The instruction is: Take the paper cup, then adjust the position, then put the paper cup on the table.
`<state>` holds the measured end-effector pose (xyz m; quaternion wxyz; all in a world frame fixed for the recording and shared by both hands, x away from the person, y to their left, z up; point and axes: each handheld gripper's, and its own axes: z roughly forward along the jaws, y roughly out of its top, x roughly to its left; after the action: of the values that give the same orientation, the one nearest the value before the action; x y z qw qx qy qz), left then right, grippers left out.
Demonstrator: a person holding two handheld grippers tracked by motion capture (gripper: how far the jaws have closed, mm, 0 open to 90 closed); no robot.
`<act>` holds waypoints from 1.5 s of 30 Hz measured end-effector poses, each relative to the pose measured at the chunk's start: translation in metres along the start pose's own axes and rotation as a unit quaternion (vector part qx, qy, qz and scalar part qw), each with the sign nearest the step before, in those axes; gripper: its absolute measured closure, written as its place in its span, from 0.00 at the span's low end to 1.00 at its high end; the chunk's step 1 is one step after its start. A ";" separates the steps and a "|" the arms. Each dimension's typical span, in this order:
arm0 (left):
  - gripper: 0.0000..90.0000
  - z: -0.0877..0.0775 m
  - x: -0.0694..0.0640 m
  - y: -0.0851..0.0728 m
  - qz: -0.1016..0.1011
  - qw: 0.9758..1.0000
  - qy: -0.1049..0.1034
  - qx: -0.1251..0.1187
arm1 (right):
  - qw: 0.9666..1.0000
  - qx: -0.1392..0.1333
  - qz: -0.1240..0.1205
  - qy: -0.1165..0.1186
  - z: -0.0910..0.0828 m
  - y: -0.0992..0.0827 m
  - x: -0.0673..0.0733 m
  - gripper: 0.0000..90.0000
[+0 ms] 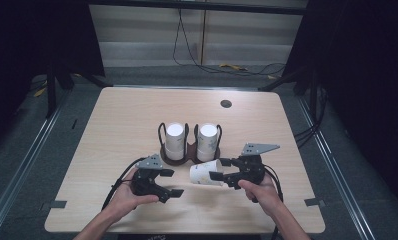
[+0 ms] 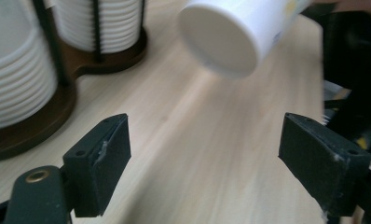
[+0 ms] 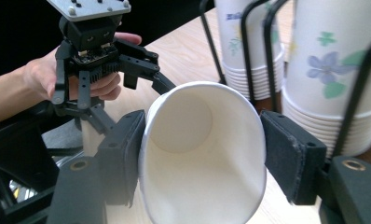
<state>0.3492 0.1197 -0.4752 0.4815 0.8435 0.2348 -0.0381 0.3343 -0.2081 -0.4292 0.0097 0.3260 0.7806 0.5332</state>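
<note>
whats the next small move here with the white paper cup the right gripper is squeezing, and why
Probably turn the white paper cup base-up toward a stack in the dark wooden cup holder: the right gripper grips it sideways near its rim, and the left gripper stands open, apart.

The paper cup [image 1: 206,173] is white with a faint flower print on its side. It lies tipped on its side above the worktop [image 1: 117,125], its flat bottom toward the left and its open mouth toward the right. Its rim is squeezed into an oval, and the inside is bare and white.
</note>
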 end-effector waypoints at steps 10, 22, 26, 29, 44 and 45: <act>0.19 -0.019 0.013 -0.006 -0.011 0.999 0.025 -0.020 | 0.996 0.014 0.023 -0.081 -0.021 0.004 -0.015 0.38; 0.20 -0.029 0.019 -0.018 -0.014 0.999 0.046 -0.024 | 0.986 0.044 0.032 -0.158 -0.033 0.013 -0.033 0.37; 0.19 -0.028 0.023 -0.019 -0.012 0.998 0.052 -0.014 | 0.982 0.054 0.035 -0.176 -0.034 0.012 -0.039 0.37; 0.18 -0.024 0.023 -0.021 -0.007 0.999 0.050 0.002 | 0.978 0.071 0.034 -0.194 -0.034 0.011 -0.043 0.37; 0.18 -0.028 0.030 -0.023 -0.022 0.998 0.063 -0.003 | 0.962 0.102 0.051 -0.247 -0.040 0.028 -0.068 0.37; 0.18 -0.028 0.031 -0.023 -0.022 0.998 0.064 -0.004 | 0.962 0.104 0.053 -0.248 -0.040 0.029 -0.070 0.37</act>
<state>0.3624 0.1639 -0.4879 0.4680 0.8370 0.2835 0.0060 0.3890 -0.2714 -0.4111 0.1409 0.4885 0.7864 0.3510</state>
